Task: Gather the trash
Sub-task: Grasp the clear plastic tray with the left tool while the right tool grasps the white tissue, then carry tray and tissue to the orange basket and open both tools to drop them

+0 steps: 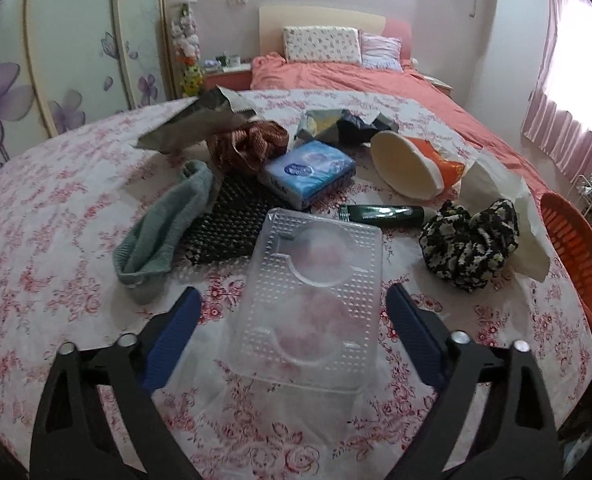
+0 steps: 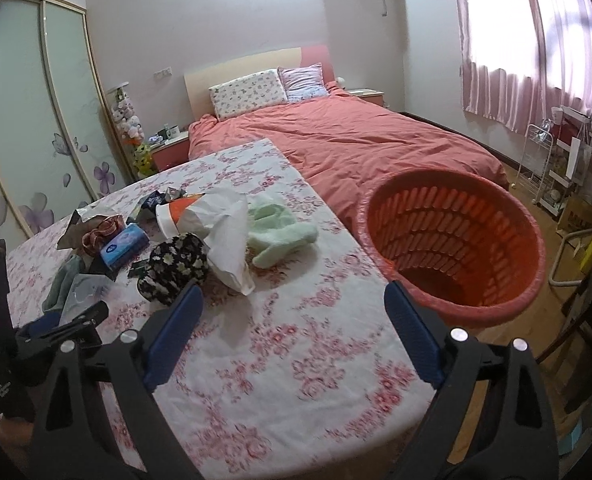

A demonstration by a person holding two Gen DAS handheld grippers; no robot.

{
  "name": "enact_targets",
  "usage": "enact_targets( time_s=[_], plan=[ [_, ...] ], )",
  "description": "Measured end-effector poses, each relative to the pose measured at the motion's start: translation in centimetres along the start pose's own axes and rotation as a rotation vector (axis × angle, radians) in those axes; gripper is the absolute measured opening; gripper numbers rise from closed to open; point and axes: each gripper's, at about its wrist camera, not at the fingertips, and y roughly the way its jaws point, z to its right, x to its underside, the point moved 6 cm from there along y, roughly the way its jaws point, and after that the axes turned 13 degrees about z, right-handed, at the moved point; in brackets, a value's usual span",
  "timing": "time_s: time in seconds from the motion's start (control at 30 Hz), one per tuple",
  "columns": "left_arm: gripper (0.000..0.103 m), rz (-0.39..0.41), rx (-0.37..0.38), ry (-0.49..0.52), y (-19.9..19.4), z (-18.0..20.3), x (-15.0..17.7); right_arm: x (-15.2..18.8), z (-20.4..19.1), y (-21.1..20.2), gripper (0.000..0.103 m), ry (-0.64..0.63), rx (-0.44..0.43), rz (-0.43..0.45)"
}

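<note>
A: Starting at the left gripper (image 1: 292, 312): jaws spread wide, gripping nothing. Clear plastic tray (image 1: 316, 288) lying flat on the flowered table (image 1: 56, 240), right between the 2 blue fingers (image 1: 176, 328), with a gap showing on each side.

B: So lined up on the tray, not yet pinched?

A: Looks that way. Trash-picking step, first piece by the look of it. Beyond the fingertips, left to right: grey-green sock (image 1: 164, 228), black studded mat (image 1: 232, 224), blue tissue pack (image 1: 308, 172), dark green tube (image 1: 384, 214), black flowered scrunchie (image 1: 472, 240).

B: And over on the right?

A: Right gripper (image 2: 294, 312) also wide open and empty, above bare cloth. Off its left finger, the same pile: scrunchie, white paper bag (image 2: 224, 236), pale green cloth (image 2: 280, 228). Just past its right finger, the orange basket (image 2: 456, 240), standing beside the table edge and appearing empty from here.

B: Next move?

A: Probably closing the left fingers on the tray's long edges. Thin, springy plastic, likely to buckle or skid, so a gentle squeeze low on the rim. Then across to the basket on the right.

B: Anything else for the basket?

A: Likely the crumpled foil wrappers (image 1: 200, 124) far beyond the left fingertips, and perhaps the paper bag. Sock, scrunchies and tissue pack better left alone. Hard to tell about the tube.
</note>
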Motion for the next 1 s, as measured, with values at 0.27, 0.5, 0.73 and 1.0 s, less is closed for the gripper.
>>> enact_targets(
  time_s=[0.27,0.5,0.73,1.0],
  plan=[
    [0.072,-0.031,0.069,-0.035,0.6,-0.1,0.7,-0.5,-1.5,1.7,0.084,-0.012,-0.023,-0.004],
    [0.072,0.024,0.079,-0.066,-1.0,-1.0,-1.1,-1.4,-3.2,4.3,0.065,-0.015,-0.059,-0.015],
    [0.072,0.060,0.082,-0.080,-1.5,-1.5,-2.7,-0.5,-4.1,7.9,0.056,-0.023,-0.069,-0.088],
    [0.072,0.070,0.091,-0.083,-1.7,-1.7,-3.1,0.8,-5.1,9.4,0.014,-0.025,-0.123,-0.152]
  ],
)
